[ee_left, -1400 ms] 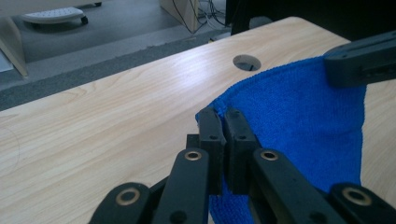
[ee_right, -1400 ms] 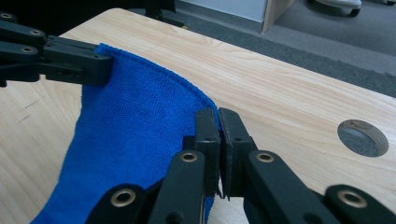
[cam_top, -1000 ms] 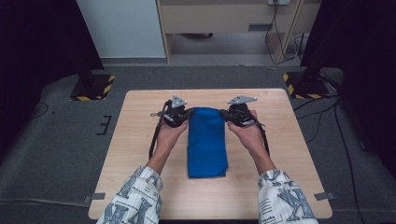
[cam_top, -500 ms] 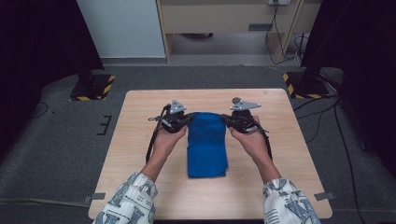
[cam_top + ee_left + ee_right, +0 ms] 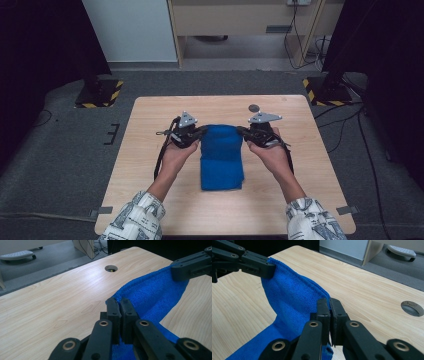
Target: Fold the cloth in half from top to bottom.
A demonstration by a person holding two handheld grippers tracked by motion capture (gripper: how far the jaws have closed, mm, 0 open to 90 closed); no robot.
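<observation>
Blue cloth point(image 5: 221, 156) lies mid-table point(image 5: 150, 150), its 12 o'clock edge raised (sagging between grips): left gripper point(image 5: 119, 305) clamps the 9 o'clock corner, right gripper point(image 5: 330, 305) the 3 o'clock corner.

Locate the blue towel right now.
In the high view the blue towel lies mid-table, its far edge pinched between the left tool and right tool.

Blue towel point(image 5: 221, 157) on table point(image 5: 150, 200) between left gripper point(image 5: 200, 133) and right gripper point(image 5: 242, 131)
</observation>
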